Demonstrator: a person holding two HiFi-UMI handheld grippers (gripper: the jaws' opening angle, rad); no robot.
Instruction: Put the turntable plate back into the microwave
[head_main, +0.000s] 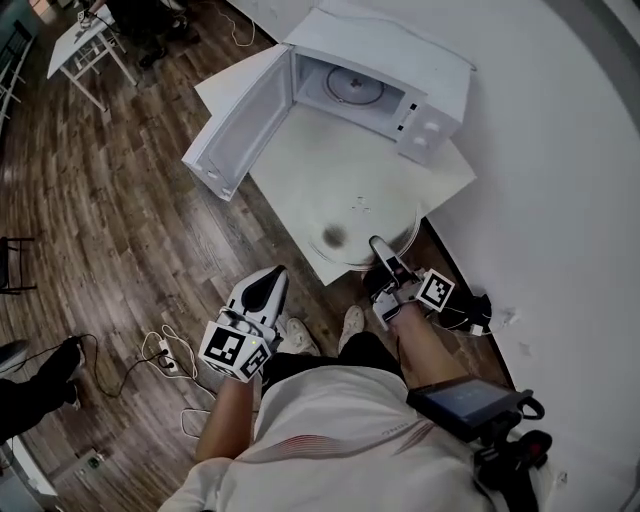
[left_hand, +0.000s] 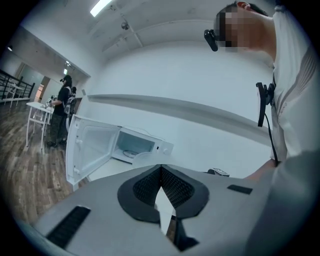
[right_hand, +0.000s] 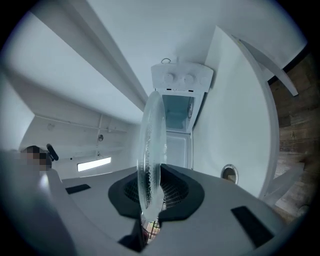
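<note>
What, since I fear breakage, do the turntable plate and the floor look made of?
Turntable plate: probably clear glass, glossy; the scene behind shows through it. Floor: wood or wood-look laminate; brown grained planks, slight sheen.

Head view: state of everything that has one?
microwave door, open wide.
microwave cavity, no plate inside.
turntable plate, gripped at rim, outside microwave.
right hand-held gripper, shut on turntable plate.
left hand-held gripper, shut, empty.
</note>
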